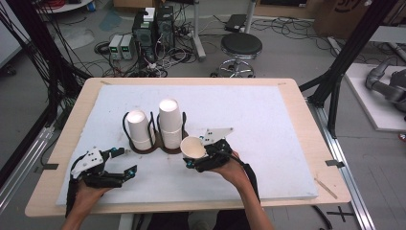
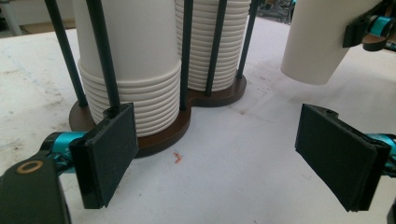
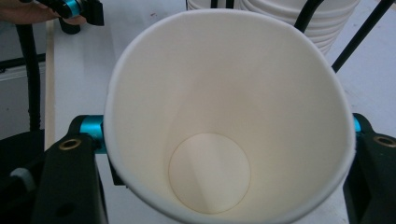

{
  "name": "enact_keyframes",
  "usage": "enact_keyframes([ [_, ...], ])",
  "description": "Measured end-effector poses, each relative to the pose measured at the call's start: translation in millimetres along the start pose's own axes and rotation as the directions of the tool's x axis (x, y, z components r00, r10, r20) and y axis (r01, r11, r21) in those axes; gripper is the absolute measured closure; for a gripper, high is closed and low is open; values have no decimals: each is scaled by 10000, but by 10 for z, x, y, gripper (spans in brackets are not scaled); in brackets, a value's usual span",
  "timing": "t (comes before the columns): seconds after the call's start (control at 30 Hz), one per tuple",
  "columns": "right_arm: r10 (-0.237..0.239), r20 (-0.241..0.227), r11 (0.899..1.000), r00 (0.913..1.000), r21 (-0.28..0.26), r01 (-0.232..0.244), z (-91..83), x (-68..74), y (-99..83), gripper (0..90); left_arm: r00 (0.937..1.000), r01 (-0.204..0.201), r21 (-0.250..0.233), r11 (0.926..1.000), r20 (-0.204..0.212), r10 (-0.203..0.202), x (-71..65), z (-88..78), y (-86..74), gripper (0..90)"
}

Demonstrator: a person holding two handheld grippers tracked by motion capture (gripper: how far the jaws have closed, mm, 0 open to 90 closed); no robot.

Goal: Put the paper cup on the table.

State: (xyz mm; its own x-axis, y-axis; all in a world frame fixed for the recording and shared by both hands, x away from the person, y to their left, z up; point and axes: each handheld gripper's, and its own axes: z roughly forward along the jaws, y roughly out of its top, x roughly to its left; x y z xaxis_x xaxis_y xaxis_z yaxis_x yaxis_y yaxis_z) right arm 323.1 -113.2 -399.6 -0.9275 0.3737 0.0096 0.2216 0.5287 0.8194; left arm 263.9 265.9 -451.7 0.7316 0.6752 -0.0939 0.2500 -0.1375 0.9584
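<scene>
Paper cup [image 1: 193, 147] in right tool [image 1: 205, 155]; two stacks [image 1: 170, 122]

The left hand-held gripper [image 1: 125, 162] sits at the lower left of the high view, its jaws spread wide apart, forearm entering from the bottom edge. The right hand-held gripper [image 1: 194, 155], lower centre, has its jaws clamped, wrist angled toward upper left.

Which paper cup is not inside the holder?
The single paper cup clamped in the right hand-held gripper, mouth open; all others sit upside down, stacked in the holder.
</scene>
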Motion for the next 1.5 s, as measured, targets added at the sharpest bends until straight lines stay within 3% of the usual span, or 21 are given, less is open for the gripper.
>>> enact_keyframes([
  [0.67,-183,22,9971,9998,743,181,150,-10,-64,287,9995,93,-9,10000,-296,-93,-3,3,-6,130],
  [1.03,33,-111,9965,9999,832,-23,198,-25,-126,283,9995,100,-7,9999,-307,-101,-3,4,-6,130],
  [1.2,-52,-76,9964,10000,845,58,204,-20,-138,234,9994,134,-29,9999,-310,-135,-3,3,-8,130],
  [1.33,55,-61,9939,10000,1100,-48,236,-15,-152,143,9995,47,-6,10000,-315,-47,-5,1,-8,130],
  [1.5,35,80,9951,10000,989,-43,221,2,-181,138,9994,109,-46,9999,-341,-110,-4,1,-9,130],
])
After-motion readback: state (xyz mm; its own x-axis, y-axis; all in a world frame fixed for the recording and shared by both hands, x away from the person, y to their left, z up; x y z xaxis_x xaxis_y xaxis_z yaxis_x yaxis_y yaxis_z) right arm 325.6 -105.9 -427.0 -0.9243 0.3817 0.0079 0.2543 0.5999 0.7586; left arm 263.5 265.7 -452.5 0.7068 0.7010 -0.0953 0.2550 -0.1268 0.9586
